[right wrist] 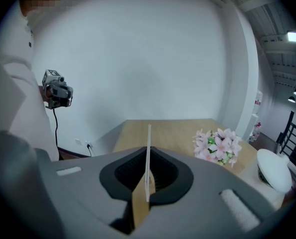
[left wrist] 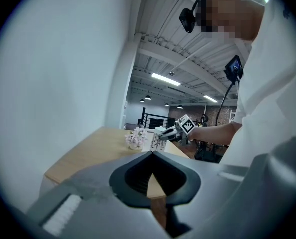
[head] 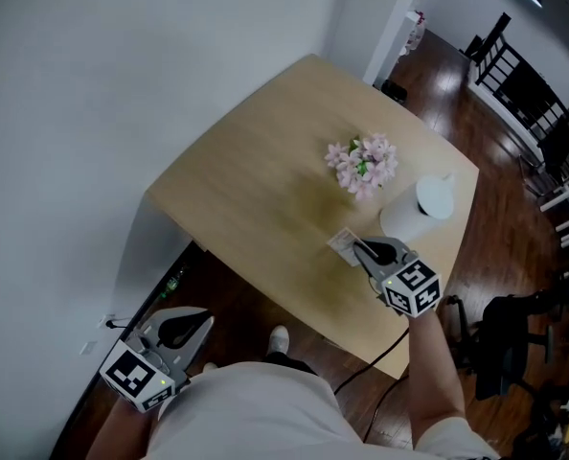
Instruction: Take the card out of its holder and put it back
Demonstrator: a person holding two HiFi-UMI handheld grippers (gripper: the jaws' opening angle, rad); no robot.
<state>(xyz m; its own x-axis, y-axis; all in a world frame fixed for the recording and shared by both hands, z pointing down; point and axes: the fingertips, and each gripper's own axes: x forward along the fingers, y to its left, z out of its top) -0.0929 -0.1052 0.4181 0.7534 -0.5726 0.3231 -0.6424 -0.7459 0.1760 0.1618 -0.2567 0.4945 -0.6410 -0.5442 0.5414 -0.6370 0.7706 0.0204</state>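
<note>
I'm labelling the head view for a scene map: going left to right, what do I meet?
Left gripper → pink flowers → white pot → black chair. The card and right gripper overlap the flowers and pot, so I leave them out.

The wall-side half of the bench [head: 246,185] lay wide open, easy passage there. Ahead of the right tool [head: 359,248], clamped on the card [head: 342,243], the pink flowers [head: 363,166] and the white rounded object [head: 421,209] (just beside each other) crowded the far side; the wall [head: 93,84] hemmed the left.
</note>
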